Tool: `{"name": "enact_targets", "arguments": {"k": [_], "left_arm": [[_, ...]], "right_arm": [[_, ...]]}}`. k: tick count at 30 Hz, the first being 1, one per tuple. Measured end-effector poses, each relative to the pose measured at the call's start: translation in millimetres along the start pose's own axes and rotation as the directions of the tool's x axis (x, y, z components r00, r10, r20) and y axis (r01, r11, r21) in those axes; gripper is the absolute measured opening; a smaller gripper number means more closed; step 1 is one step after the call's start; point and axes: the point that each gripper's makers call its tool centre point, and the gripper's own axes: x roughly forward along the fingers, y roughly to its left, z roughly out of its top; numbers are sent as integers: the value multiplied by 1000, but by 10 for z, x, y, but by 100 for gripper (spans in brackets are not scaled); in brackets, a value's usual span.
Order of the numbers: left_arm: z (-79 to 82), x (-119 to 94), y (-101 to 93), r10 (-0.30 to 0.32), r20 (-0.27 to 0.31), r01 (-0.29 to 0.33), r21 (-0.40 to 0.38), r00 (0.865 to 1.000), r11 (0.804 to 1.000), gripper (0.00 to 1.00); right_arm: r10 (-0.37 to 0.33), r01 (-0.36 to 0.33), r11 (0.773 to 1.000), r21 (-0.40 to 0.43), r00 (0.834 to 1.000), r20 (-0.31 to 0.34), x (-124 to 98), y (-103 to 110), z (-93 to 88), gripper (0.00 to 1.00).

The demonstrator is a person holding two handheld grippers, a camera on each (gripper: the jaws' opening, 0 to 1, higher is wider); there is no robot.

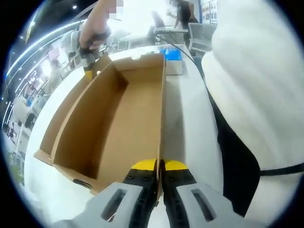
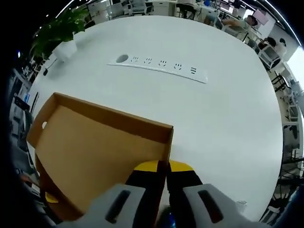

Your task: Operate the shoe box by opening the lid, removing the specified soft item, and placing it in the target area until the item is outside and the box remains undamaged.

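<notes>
— Gripping what, the left claw (image 1: 160, 167)?
— Its jaws pinch the near wall of the open shoe box (image 1: 114, 123) on the white worktop (image 1: 185, 118).
— And the right claw (image 2: 164, 167)?
— Pinching the box wall as well, near its corner.

A round white worktop (image 2: 228, 109) carries an open cardboard shoe box (image 2: 90, 142) at lower left of the right gripper view. A white strip of sockets (image 2: 161, 64) lies across the upper middle, and a potted plant (image 2: 59, 35) stands at upper left near the edge.
</notes>
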Motion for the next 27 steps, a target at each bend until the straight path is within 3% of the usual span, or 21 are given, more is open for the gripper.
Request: {"name": "enact_targets", "arguments": {"k": [5,9,11,14,16,17,21,27], "left_arm": [[0,-1,0,-6,1,6,4,1000,1000,2],[5,-4,13,-10,3,10,-5,1000,1000,2],[10,-3,25,-21,-6,20,-40,1000,999,2],[5,-4,5,-20,-5,19,-30,1000,999,2],[-6,-11,-20,-18,0,18,-5,1000,1000,2],[-4,-10,-16,-18,0,18,-4,1000,1000,2],[1,-8,-7,-29,-5,29,-8,1000,1000,2],[-1,-5,-12,-23,-6,23,-10,1000,1000,2]], "right_arm": [[-2,2,1000,-2,1000,-5,23,4,-43,3],[-7,7,1000,-14,1000,10,-22,28,23,2],[15,-15,1000,1,999,30,-37,31,68,2],[12,-12,999,33,1000,20,-40,22,9,2],[-23,18,994,-103,999,-45,-56,-23,-130,3],[-32,28,991,-127,999,-34,-57,-24,-128,3],[-20,20,998,-64,1000,0,-107,-11,-94,3],[-10,13,999,-41,998,69,-212,15,-21,2]]}}
